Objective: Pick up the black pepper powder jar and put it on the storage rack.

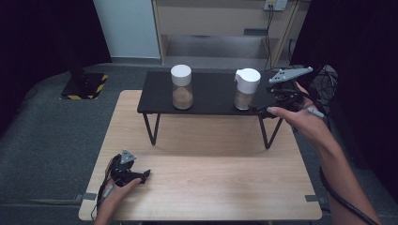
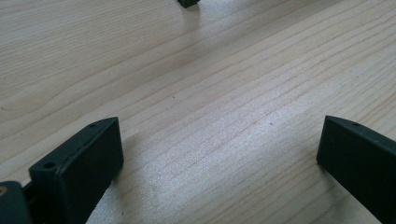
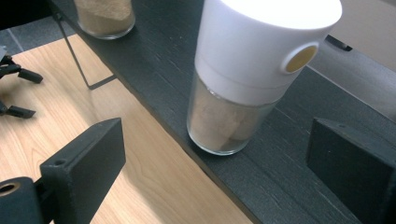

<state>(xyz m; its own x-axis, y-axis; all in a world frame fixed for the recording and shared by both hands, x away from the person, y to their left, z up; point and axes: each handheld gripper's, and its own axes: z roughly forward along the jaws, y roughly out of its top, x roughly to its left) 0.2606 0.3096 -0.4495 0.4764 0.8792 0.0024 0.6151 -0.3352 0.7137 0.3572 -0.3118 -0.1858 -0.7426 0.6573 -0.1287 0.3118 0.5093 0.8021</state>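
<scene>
The right gripper (image 1: 263,108) has its fingers (image 3: 84,163) spread wide, nothing between them; straight ahead of them, just beyond the tips, stands the right-hand jar (image 3: 247,79), upright, its long axis vertical, white cap above a glass body of brownish powder; it sits near the front right corner of the black shelf (image 1: 211,93). The right hand is much the nearer; I judge the move is to close in level around the glass. The second jar (image 1: 181,87) stands well apart toward the shelf's left end; nothing blocks the way. The left gripper (image 1: 141,176) rests near the surface's (image 1: 211,178) front left corner, fingers (image 2: 79,168) spread over bare wood.
</scene>
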